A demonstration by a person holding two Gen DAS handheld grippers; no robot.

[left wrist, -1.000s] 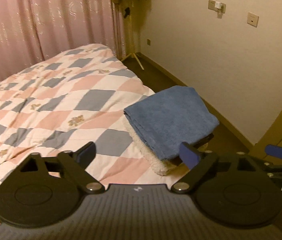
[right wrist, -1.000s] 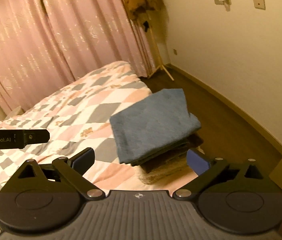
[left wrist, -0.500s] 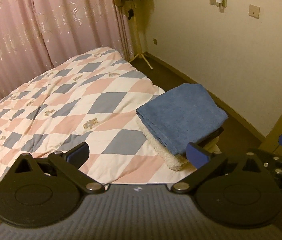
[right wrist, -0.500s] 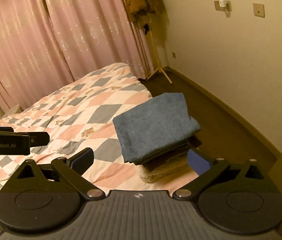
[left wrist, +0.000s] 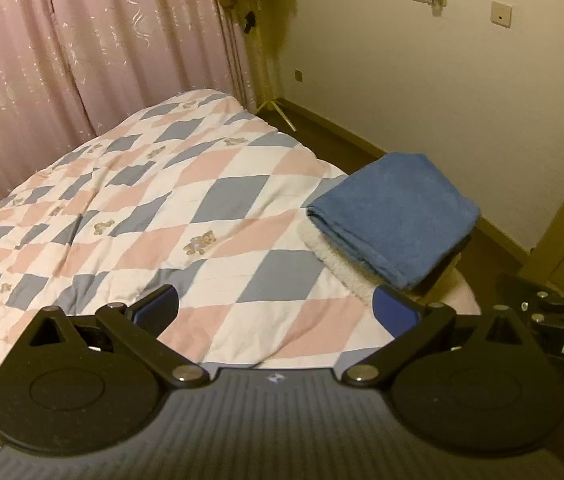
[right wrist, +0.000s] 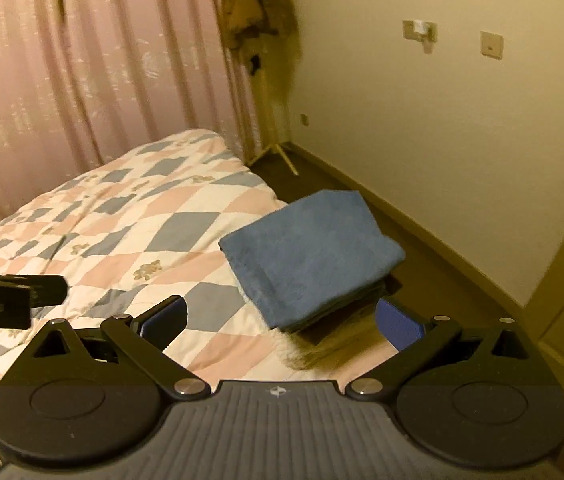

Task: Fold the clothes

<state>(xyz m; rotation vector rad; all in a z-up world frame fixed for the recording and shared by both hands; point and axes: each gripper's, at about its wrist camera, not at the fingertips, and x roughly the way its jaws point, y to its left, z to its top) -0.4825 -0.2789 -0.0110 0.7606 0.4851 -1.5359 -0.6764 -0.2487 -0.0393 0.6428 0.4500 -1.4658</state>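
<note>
Nearest, the left tool (left wrist: 275, 306) and right tool (right wrist: 279, 316) hang above the bed (left wrist: 201, 208) with jaws spread wide, holding nothing. Beyond, at the bed's right edge, the folded blue garment (left wrist: 396, 212) tops a fleecy white layer (left wrist: 334, 256), apparently stacked out of the way.
</note>
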